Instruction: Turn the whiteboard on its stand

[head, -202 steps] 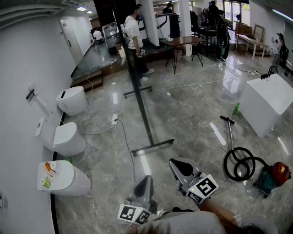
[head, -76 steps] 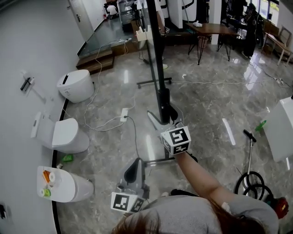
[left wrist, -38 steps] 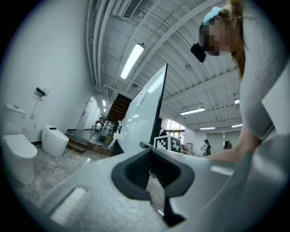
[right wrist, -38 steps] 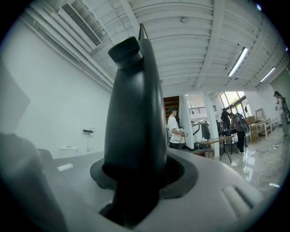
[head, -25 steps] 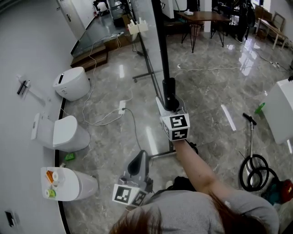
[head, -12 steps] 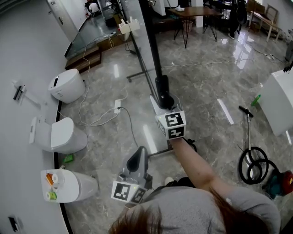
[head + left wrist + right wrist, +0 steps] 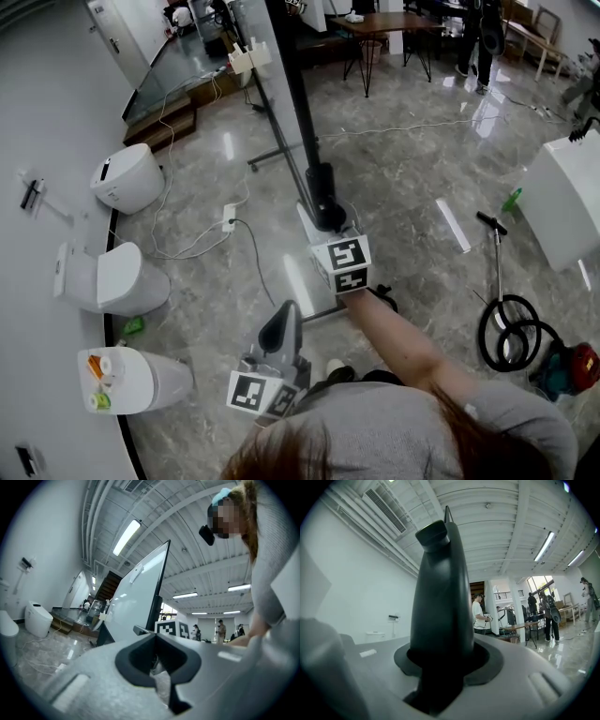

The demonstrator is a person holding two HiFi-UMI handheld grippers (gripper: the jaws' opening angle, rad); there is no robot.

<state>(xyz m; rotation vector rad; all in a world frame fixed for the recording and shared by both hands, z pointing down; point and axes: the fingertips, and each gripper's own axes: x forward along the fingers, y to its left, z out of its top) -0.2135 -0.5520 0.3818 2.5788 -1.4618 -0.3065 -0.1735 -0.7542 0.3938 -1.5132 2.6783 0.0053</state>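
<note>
Whiteboard [image 7: 265,66] upright on stand [image 7: 279,154] dead ahead, right gripper [image 7: 323,217] clamped on its black post [image 7: 302,122], jaws just squeezed tighter, presumably for leverage to swing it round, left gripper [image 7: 281,323] pinched closed and empty, parked low out of the way.

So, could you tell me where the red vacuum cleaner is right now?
The red vacuum cleaner sits on the floor at the head view's lower right edge, beside a coiled black hose.

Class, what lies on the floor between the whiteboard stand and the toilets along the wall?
In the head view, a white power strip with trailing cables lies between the whiteboard stand and the toilets.
</note>
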